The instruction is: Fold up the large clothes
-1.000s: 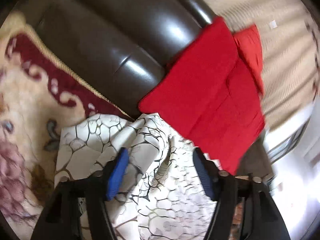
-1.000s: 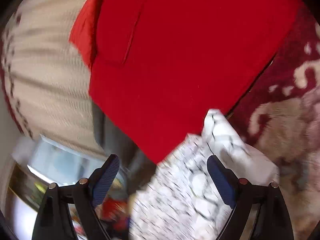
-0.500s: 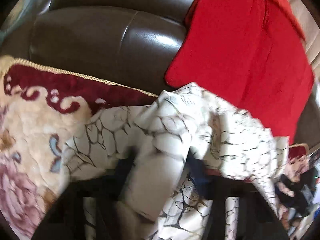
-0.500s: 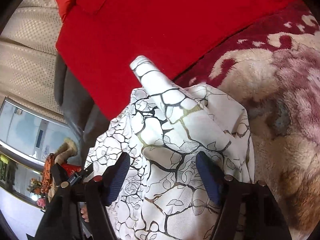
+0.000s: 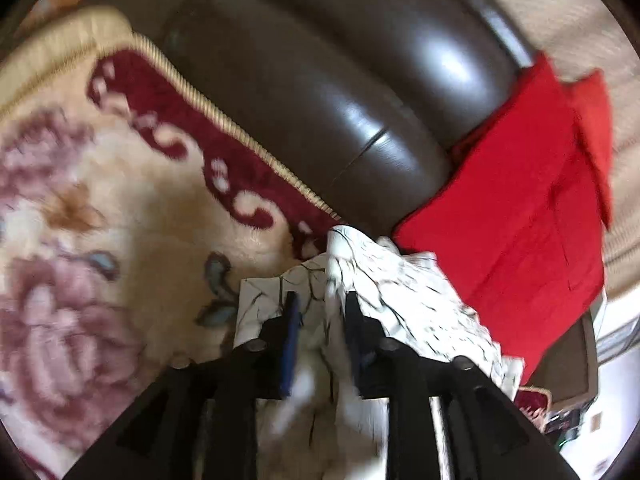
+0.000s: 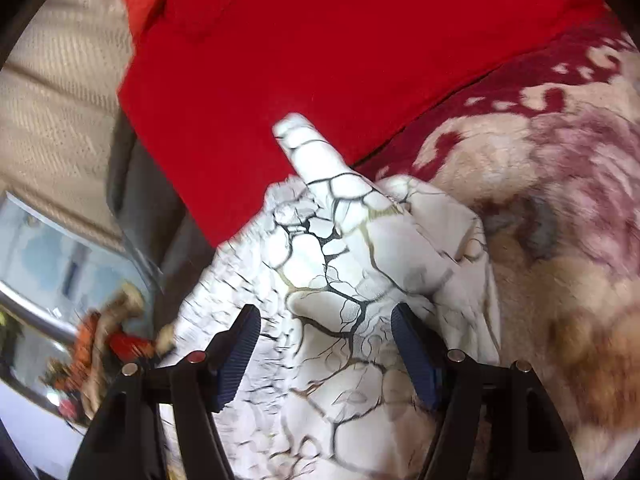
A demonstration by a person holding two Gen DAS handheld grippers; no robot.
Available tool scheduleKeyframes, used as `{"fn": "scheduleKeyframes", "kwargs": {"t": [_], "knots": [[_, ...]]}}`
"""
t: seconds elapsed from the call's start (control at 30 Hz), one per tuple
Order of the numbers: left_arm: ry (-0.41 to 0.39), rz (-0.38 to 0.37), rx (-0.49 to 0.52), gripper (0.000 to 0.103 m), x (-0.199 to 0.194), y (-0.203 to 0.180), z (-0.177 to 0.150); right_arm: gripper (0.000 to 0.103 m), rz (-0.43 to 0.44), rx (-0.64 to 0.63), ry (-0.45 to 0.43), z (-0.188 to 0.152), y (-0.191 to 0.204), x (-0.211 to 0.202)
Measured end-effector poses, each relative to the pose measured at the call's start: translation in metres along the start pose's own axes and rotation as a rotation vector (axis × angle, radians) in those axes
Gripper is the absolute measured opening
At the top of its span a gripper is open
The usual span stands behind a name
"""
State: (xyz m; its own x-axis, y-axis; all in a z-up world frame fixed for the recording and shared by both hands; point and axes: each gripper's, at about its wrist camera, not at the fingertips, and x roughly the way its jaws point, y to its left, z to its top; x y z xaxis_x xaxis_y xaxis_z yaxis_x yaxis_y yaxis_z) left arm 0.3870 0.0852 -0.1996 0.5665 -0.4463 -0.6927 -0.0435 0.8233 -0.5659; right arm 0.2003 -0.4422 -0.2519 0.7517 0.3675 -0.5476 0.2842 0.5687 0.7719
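Observation:
A white garment with a black and gold crackle print (image 5: 404,300) lies crumpled on a floral plush blanket (image 5: 100,240). My left gripper (image 5: 320,316) is shut on a fold of this garment, its blue pads pinching the cloth. In the right wrist view the same garment (image 6: 344,264) bunches up between the fingers of my right gripper (image 6: 326,344), which is open around the cloth without pinching it. A pointed corner of the garment sticks up toward the red cloth.
A red folded cloth (image 5: 520,208) lies on the dark brown leather sofa (image 5: 340,92) just beyond the garment; it also fills the top of the right wrist view (image 6: 320,40). A glass table with clutter (image 6: 80,320) stands at the left.
My left gripper has closed on a fold of the white garment and drawn back, so the view swung toward the blanket. My right gripper stays open over the bunched cloth.

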Motion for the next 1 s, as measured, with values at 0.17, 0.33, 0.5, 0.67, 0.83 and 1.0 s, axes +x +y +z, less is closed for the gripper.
{"fn": "scheduleKeyframes", "kwargs": {"t": [0.17, 0.33, 0.5, 0.67, 0.83, 1.0], "knots": [[-0.078, -0.080, 0.153, 0.068, -0.049, -0.033, -0.041, 0.073, 0.044, -0.057, -0.090, -0.012, 0.010, -0.047], [-0.007, 0.077, 0.223, 0.075, -0.031, -0.047, -0.083, 0.071, -0.050, -0.037, 0.025, -0.041, 0.003, -0.040], [0.064, 0.160, 0.163, 0.069, 0.000, -0.016, -0.091, 0.064, -0.105, -0.096, 0.043, -0.053, 0.001, -0.047], [-0.033, 0.128, 0.121, 0.069, -0.044, -0.024, -0.095, 0.066, -0.054, -0.139, -0.028, -0.072, 0.009, -0.081], [-0.022, 0.132, 0.104, 0.073, -0.040, -0.014, -0.119, 0.066, -0.042, -0.167, -0.059, -0.081, 0.011, -0.100], [-0.001, 0.183, 0.156, 0.072, -0.032, -0.018, -0.129, 0.065, -0.068, -0.073, 0.070, -0.082, -0.012, -0.079]]}}
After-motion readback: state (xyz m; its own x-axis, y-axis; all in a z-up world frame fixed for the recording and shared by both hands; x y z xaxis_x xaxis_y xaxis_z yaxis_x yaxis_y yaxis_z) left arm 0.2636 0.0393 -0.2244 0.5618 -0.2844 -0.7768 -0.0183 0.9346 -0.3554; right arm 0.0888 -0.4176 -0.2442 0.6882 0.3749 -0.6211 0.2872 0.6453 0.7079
